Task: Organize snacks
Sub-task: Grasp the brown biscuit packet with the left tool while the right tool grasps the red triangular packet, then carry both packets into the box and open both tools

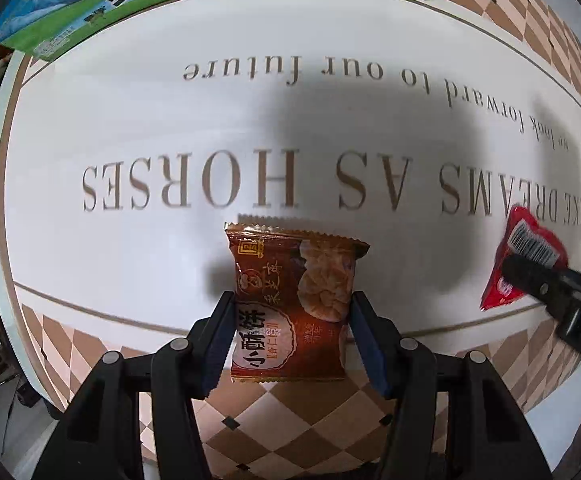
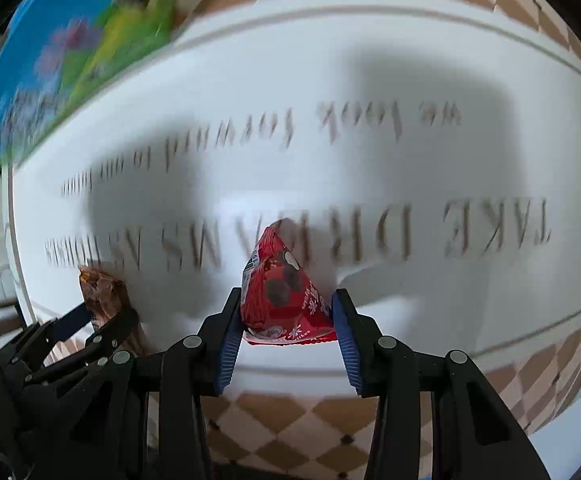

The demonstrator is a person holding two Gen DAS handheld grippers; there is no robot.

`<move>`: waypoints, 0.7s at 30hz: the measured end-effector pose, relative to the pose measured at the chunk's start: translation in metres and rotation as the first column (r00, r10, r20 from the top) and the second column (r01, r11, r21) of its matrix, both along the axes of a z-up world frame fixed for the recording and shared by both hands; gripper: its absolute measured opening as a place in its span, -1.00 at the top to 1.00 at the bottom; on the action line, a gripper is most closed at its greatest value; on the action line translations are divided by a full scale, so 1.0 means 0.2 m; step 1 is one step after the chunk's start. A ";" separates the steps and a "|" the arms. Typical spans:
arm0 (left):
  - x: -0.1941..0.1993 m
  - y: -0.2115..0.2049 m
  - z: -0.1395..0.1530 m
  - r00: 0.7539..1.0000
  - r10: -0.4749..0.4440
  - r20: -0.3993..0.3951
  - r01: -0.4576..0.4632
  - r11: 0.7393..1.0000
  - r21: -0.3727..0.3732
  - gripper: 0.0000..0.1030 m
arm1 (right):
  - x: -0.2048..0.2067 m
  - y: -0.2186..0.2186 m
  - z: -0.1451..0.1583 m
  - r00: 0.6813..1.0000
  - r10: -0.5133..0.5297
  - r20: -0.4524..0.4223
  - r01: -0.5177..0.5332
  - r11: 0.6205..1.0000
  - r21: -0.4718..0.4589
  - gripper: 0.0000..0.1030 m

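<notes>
My left gripper (image 1: 292, 308) is shut on a brown biscuit packet (image 1: 290, 304) with Chinese print, held above the white table mat. My right gripper (image 2: 286, 304) is shut on a red snack packet (image 2: 284, 296), also above the mat. In the left wrist view the red packet (image 1: 524, 256) and the right gripper's finger show at the right. In the right wrist view the brown packet (image 2: 104, 294) shows in the left gripper at the lower left. The right wrist view is blurred by motion.
A white mat (image 1: 290, 120) with brown lettering and a checkered border covers the table. A blue and green milk carton box (image 1: 130, 4) stands at the far edge, also in the right wrist view (image 2: 70, 52).
</notes>
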State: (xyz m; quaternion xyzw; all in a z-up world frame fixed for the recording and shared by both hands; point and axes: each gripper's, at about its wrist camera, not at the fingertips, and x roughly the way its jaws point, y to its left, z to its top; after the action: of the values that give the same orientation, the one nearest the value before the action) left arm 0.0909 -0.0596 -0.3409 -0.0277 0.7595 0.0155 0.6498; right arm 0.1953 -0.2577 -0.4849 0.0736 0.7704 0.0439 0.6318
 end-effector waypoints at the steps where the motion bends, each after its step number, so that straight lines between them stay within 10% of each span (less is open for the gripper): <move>1: -0.01 0.00 0.00 1.000 -0.002 0.005 0.002 1.000 0.002 -0.05 | -0.02 0.01 0.00 1.000 0.005 -0.003 -0.005 1.000 -0.002 0.09; 21: 0.10 0.04 0.03 1.000 0.001 0.024 -0.001 1.000 0.003 -0.04 | -0.11 0.10 -0.02 0.998 0.057 0.024 -0.055 0.995 -0.078 -0.01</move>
State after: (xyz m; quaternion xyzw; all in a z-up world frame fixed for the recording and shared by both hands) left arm 0.1114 -0.0521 -0.3358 -0.0274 0.7515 0.0164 0.6590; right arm 0.1741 -0.2372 -0.4896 0.0272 0.7650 0.0327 0.6426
